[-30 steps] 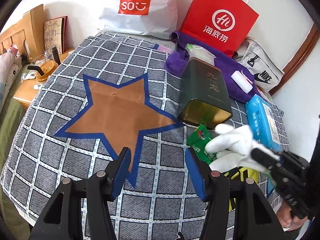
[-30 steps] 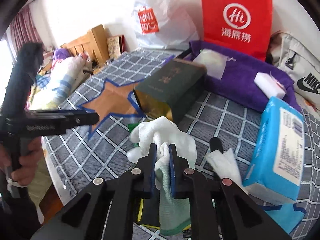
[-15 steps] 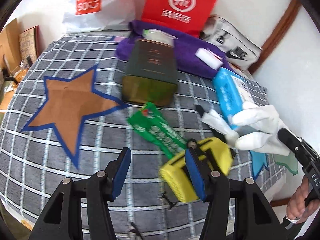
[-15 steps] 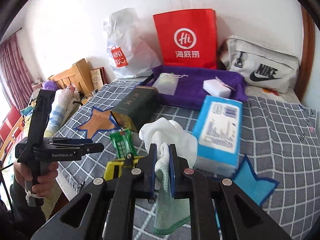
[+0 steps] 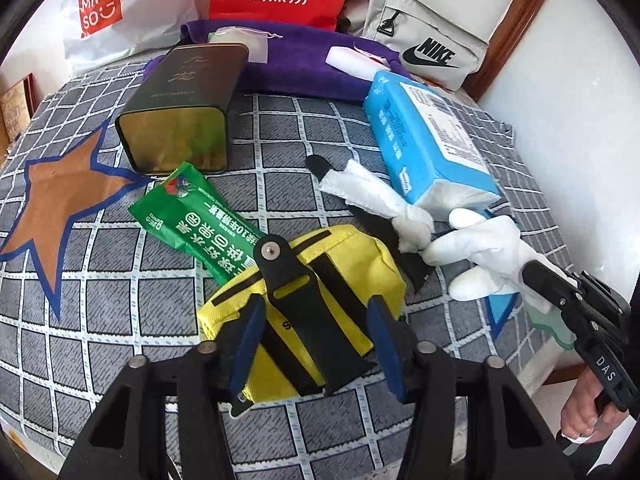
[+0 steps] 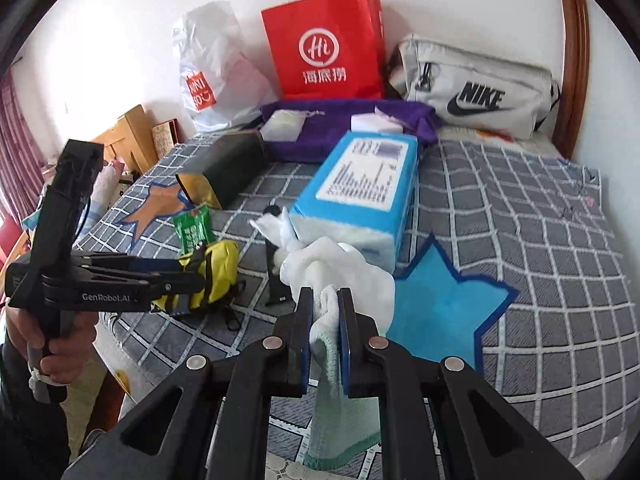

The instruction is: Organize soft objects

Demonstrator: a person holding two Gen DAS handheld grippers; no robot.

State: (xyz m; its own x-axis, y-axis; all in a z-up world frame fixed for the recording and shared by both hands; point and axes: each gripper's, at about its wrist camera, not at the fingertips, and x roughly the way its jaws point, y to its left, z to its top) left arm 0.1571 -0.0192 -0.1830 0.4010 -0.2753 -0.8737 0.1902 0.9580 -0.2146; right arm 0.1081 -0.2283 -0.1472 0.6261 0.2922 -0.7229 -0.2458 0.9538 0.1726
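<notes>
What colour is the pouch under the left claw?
The pouch is yellow with black straps, clearest in the left wrist view.

A white wall (image 6: 440,8) backs the bed's grey checked cover (image 6: 540,240); wooden furniture (image 6: 128,136) and purple-red curtains (image 6: 16,144) stand at frame left, daylit.

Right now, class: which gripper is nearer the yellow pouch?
Left. The left gripper straddles the yellow pouch, jaws just closing around it; the right gripper is off to its side, shut on a white glove.
</notes>
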